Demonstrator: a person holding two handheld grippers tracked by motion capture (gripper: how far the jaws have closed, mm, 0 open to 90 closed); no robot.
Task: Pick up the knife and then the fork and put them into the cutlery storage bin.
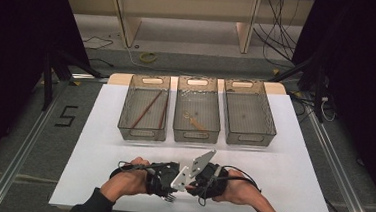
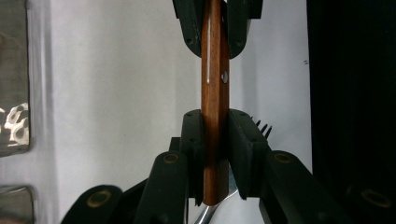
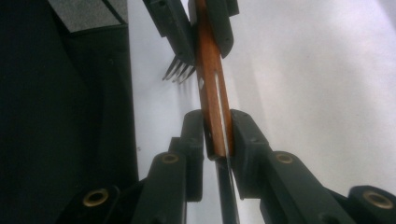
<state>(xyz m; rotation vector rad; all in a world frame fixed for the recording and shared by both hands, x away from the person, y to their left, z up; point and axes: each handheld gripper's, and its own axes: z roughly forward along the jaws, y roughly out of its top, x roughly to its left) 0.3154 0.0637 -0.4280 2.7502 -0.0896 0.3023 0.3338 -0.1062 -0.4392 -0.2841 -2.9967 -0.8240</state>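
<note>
Wooden fork handle (image 2: 215,116) is clamped in both claws now: left claw (image 2: 215,140) grips one end, right claw (image 3: 217,135) pinches the other, above the white table (image 1: 281,172).

Two matt black, blocky tongs, left tongs (image 1: 169,185) and right tongs (image 1: 192,179), each topped by a pale grey three-cornered plate (image 1: 201,161) dotted with small holes. Behind them, thin black cables (image 1: 244,174) loop back over the hands. Up close, each jaw is a flat black slab on thick black links, brass-coloured pivot rings (image 2: 171,158) gleaming at the joints. Dark long sleeves (image 1: 91,207) cover the forearms behind.
</note>
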